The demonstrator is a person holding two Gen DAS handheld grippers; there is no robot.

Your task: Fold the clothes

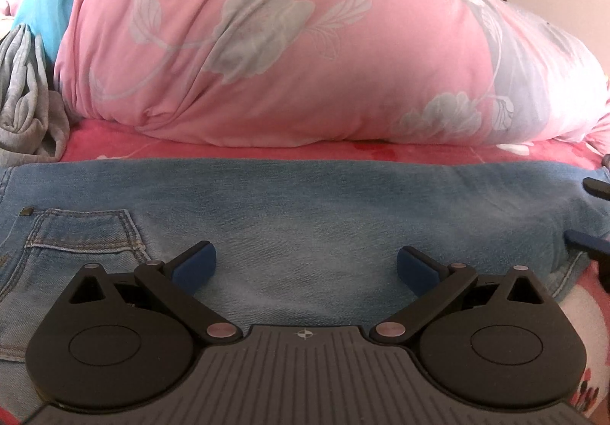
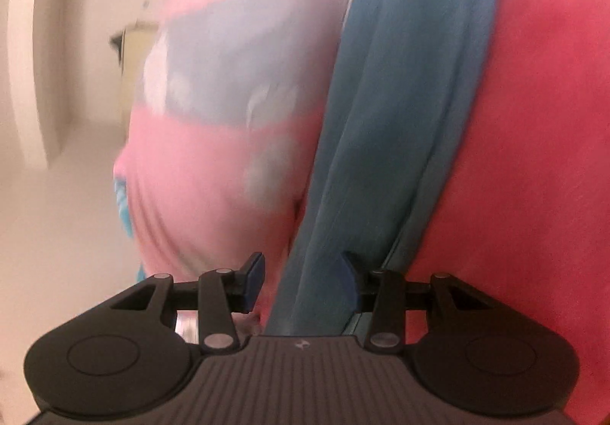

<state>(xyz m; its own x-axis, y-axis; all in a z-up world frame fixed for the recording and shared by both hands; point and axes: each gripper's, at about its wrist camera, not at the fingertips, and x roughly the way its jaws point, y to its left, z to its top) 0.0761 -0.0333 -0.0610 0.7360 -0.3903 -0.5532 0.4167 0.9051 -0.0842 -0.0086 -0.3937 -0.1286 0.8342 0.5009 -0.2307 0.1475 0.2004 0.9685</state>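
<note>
Jeans (image 1: 305, 204): light blue denim, lying flat on the red bed cover (image 1: 228, 150). Their long axis runs straight across your left wrist view, side to side.
Jeans, which end is where: the back pocket (image 1: 84, 230), with its rivet, sits at the left of that view, so the waist end lies left. The narrower leg part runs off to the right.
Jeans, far end: in your right wrist view the denim (image 2: 400, 101) appears as a folded, rumpled band running from the gripper up and away, tilted to the right. That view is blurred.
Left gripper (image 1: 305, 265): your jaws are spread wide, just above the middle of the denim. Nothing sits between the blue pads (image 1: 194, 265).
Right gripper (image 2: 301, 280): jaws about half apart with the denim band passing between them. The cloth lies against the right-hand pad. You can see a gap beside the left-hand pad (image 2: 255, 280), so a firm pinch cannot be told.
Behind the jeans: a large pink quilt (image 1: 267, 44) with grey flowers is heaped on the bed.
Far left: a crumpled grey garment (image 1: 26, 101) lies near the waist end, apart from the jeans.
</note>
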